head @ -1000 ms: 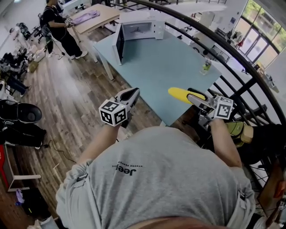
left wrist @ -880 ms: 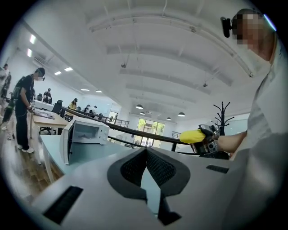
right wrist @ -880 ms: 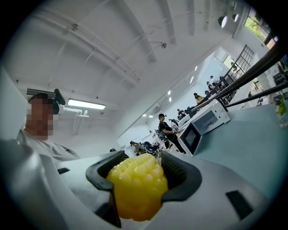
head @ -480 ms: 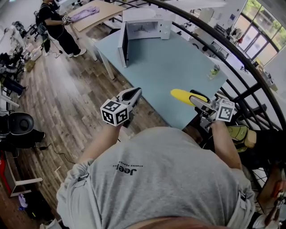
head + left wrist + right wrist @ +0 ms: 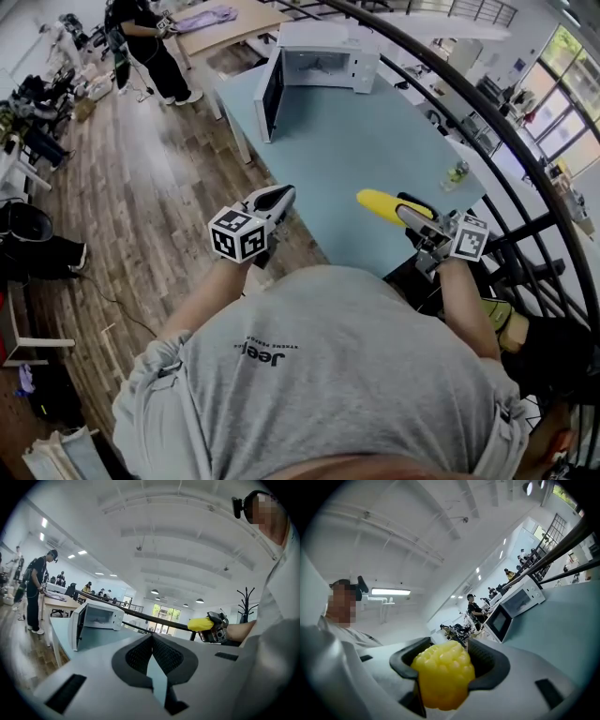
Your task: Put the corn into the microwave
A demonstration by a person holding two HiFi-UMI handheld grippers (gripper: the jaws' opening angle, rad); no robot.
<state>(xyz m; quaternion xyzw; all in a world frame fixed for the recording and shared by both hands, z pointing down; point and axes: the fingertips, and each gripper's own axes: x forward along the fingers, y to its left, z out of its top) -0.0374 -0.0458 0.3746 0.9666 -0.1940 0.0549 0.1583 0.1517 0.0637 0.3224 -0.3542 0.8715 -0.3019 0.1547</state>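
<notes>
A yellow corn cob (image 5: 382, 203) sticks out forward from my right gripper (image 5: 410, 214), which is shut on it above the near corner of the light blue table (image 5: 375, 141). In the right gripper view the corn (image 5: 443, 679) fills the gap between the dark pads (image 5: 487, 660). The white microwave (image 5: 328, 56) stands at the table's far end with its door (image 5: 272, 94) swung open to the left. My left gripper (image 5: 279, 197) hangs over the wooden floor just left of the table, its pads meeting with nothing between them (image 5: 152, 639).
A small bottle (image 5: 457, 173) stands at the table's right edge. A dark curved railing (image 5: 525, 159) runs behind and right of the table. A person (image 5: 150, 37) stands at a wooden table (image 5: 234, 23) at the far left. Chairs and gear line the left floor edge.
The table and microwave have shifted right and slightly nearer in the head view as both grippers travel forward. The corn stays in the right gripper.
</notes>
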